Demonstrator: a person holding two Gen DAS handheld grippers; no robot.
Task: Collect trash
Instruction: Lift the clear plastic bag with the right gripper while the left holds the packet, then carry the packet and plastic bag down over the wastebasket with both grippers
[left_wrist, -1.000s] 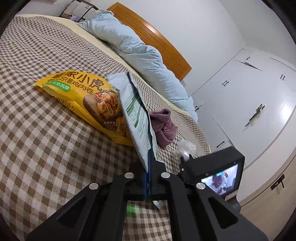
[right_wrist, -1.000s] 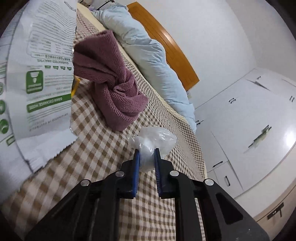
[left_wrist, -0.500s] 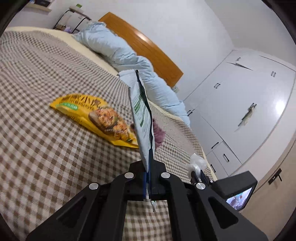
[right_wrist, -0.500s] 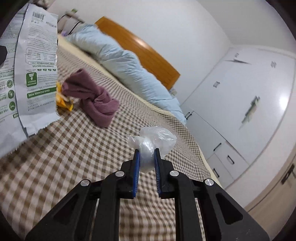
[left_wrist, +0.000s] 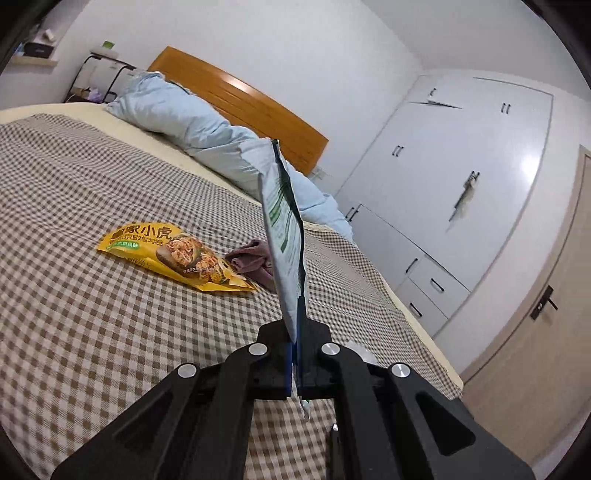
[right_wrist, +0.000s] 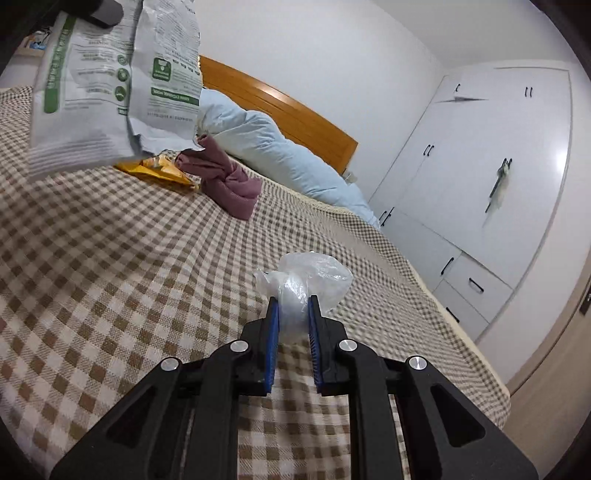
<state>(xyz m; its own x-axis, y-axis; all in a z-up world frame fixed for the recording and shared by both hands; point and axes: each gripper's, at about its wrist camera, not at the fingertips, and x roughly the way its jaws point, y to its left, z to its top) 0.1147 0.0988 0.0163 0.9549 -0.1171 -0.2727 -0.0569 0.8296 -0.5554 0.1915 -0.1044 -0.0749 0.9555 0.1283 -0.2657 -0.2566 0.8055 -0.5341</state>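
Observation:
My left gripper (left_wrist: 294, 332) is shut on the bottom edge of a torn white wrapper with green print (left_wrist: 282, 225), which stands edge-on above the bed. The same white wrapper (right_wrist: 110, 81) hangs at the upper left of the right wrist view. My right gripper (right_wrist: 292, 306) is shut on a crumpled clear plastic bag (right_wrist: 308, 277), held above the checked bedspread (right_wrist: 110, 277). A yellow snack packet (left_wrist: 173, 256) lies flat on the bedspread ahead; only a corner of the yellow packet (right_wrist: 162, 171) shows in the right wrist view.
A knotted mauve towel (right_wrist: 225, 181) lies beside the yellow packet. A light blue duvet (left_wrist: 192, 129) is heaped against the wooden headboard (left_wrist: 240, 96). White wardrobe doors (left_wrist: 461, 177) stand to the right, past the bed's edge.
Both grippers have drawn back and up from the bed with their loads. The yellow packet and towel now look smaller and farther off, and both views have rolled closer to level.

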